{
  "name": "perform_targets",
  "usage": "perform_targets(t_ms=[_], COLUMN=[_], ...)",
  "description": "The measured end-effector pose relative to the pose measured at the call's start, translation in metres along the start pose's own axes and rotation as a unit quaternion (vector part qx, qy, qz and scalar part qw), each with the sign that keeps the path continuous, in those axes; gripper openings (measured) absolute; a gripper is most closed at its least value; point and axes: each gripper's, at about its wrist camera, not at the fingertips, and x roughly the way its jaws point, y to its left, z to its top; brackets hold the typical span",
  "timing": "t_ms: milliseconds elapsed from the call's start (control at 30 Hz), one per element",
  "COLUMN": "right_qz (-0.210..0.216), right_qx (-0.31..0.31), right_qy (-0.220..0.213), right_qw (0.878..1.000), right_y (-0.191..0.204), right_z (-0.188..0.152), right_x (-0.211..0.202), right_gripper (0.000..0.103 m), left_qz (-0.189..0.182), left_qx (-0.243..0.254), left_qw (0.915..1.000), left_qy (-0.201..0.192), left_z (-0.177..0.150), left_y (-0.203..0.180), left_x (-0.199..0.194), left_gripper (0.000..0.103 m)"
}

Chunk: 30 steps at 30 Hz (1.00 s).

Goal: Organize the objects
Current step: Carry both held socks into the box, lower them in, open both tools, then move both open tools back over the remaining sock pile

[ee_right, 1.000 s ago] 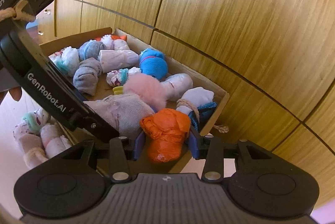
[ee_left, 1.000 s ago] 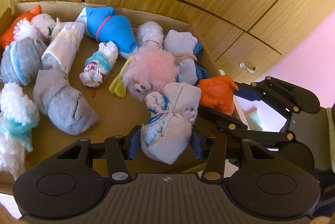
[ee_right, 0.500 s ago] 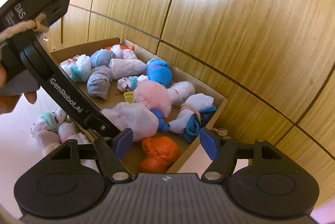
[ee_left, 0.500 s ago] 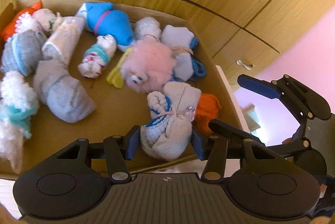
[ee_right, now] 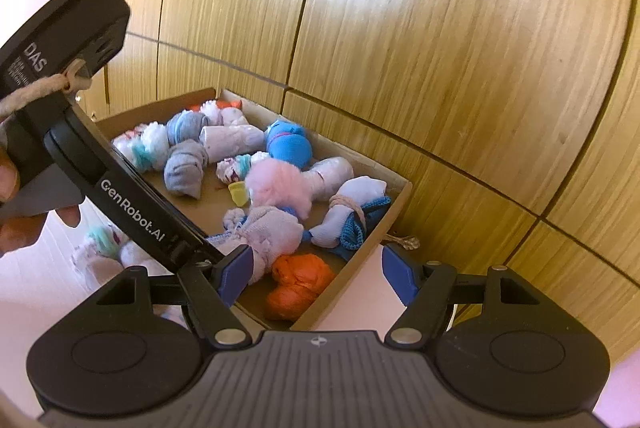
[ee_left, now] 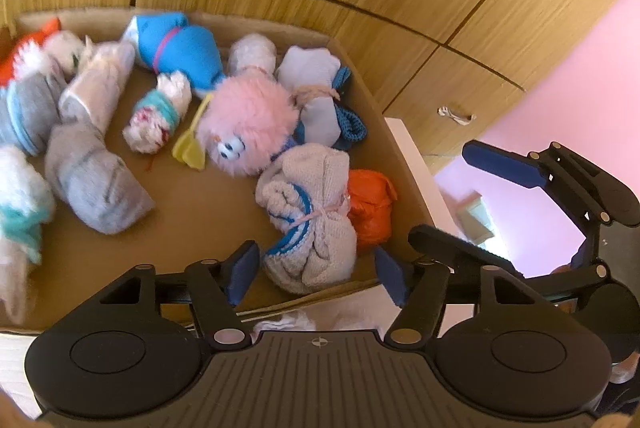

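Left wrist view: left gripper (ee_left: 316, 274) spread wide, blue pads clear on both sides of a beige knitted sock bundle with blue trim and a pink tie (ee_left: 310, 218), nothing pinched. Bundle lying inside a shallow brown cardboard box (ee_left: 400, 164), at its near right corner, touching a crumpled orange sock ball (ee_left: 372, 206) just to its right against the box wall. Behind these, a fluffy pink plush toy with round eyes (ee_left: 248, 120), a small yellow piece (ee_left: 190, 150) beside it, and a white sock bundle wrapped with blue knit and tan string (ee_left: 320, 100). Farther back, a bright blue rolled sock with a pink band (ee_left: 180, 48) and a pale translucent roll (ee_left: 252, 52). Toward the left, a grey rolled sock (ee_left: 92, 176), a white-and-teal small roll (ee_left: 160, 116), more pale and grey bundles, blurred. Right gripper (ee_left: 496, 196) hanging beyond the box's right edge, pads far apart, holding nothing.

Right wrist view: right gripper (ee_right: 318, 274) parted wide above the box's near corner (ee_right: 360, 260), empty. Orange sock ball (ee_right: 300, 284) resting in that corner, beige bundle (ee_right: 264, 232) just left of it, pink plush (ee_right: 280, 184) and string-tied white bundle (ee_right: 344, 216) behind. Left gripper body crossing the frame's left side, its fingertips hidden. Outside the box, on the pale surface, a few more white-and-teal sock rolls (ee_right: 108, 248). Wooden panelled wall (ee_right: 440, 48) behind the box.
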Motion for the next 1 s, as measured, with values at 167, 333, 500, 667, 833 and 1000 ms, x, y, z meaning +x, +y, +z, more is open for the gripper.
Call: perform_targets(t_ms=[167, 333, 500, 667, 833, 1000], right_qz=[-0.001, -0.007, -0.03, -0.044, -0.047, -0.047], right_qx=[0.028, 0.052, 0.052, 0.049, 0.046, 0.045], right_qy=[-0.004, -0.006, 0.012, 0.017, 0.018, 0.02], right_qw=[1.0, 0.999, 0.998, 0.998, 0.998, 0.998], right_y=[0.003, 0.008, 0.018, 0.027, 0.035, 0.046], right_z=[-0.002, -0.001, 0.006, 0.012, 0.018, 0.021], right_x=[-0.007, -0.017, -0.017, -0.021, -0.025, -0.027], right_gripper=[0.07, 0.074, 0.076, 0.077, 0.08, 0.081], left_qz=[0.013, 0.029, 0.053, 0.071, 0.09, 0.103], left_qx=[0.012, 0.036, 0.059, 0.068, 0.073, 0.078], left_qw=[0.9997, 0.9984, 0.9956, 0.9932, 0.9902, 0.9874], left_qy=[-0.014, -0.031, -0.049, -0.063, -0.078, -0.091], left_z=[-0.001, -0.004, -0.006, -0.009, -0.013, -0.019], left_y=[-0.003, -0.011, -0.018, -0.019, -0.016, -0.011], left_x=[-0.012, -0.029, -0.042, -0.056, -0.07, -0.084], left_gripper=[0.083, 0.085, 0.087, 0.089, 0.091, 0.092])
